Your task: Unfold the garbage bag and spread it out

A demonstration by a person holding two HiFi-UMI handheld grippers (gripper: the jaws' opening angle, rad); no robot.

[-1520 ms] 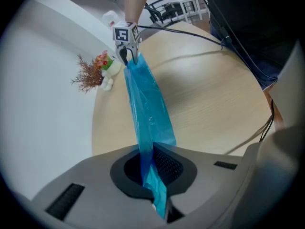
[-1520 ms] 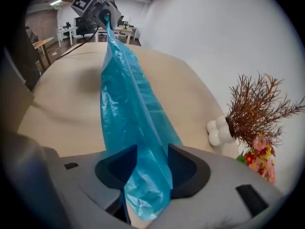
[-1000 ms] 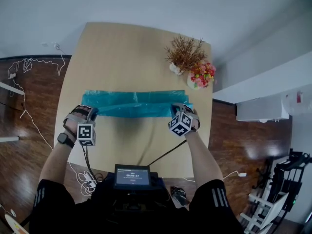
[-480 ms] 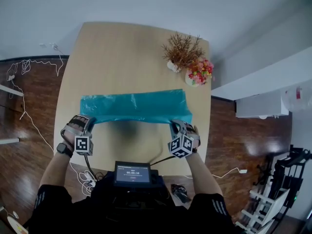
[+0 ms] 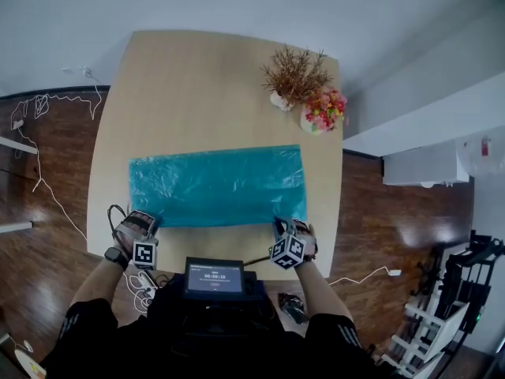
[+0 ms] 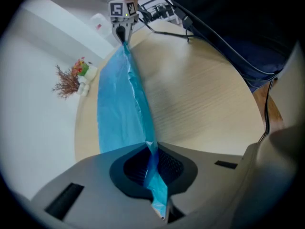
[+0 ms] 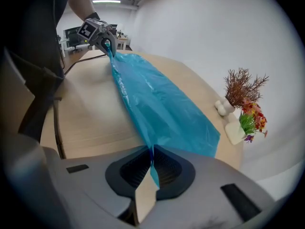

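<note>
The garbage bag (image 5: pixel 217 185) lies across the middle of the table (image 5: pixel 205 85) as a wide teal rectangle. Its long axis runs from your left to your right, and its far edge rests on the wood well short of the dried plant (image 5: pixel 296 73) and the flowers (image 5: pixel 325 113) at the far right corner. The near long edge is the part you hold, one corner in each hand. It is stretched in a straight, raised line from one gripper to the other, and the rest of the sheet slopes away from it down to the tabletop. Your left gripper (image 6: pixel 151 147) is clamped tight on the near left corner, with a tail of film poking out behind the pads. Your right gripper (image 7: pixel 152 150) has the near right corner between its jaws, and those jaws have just been opening a little, though the film there looks pinched for now. The whole bag lies beyond your fingertips, away from your body, and each hand is equally close to its own corner. The coming move probably turns on keeping that near edge square to you, so lower both corners together to the wood near the table's edge. If the right corner slips out first, the sheet will likely skew or wrinkle toward the left.
</note>
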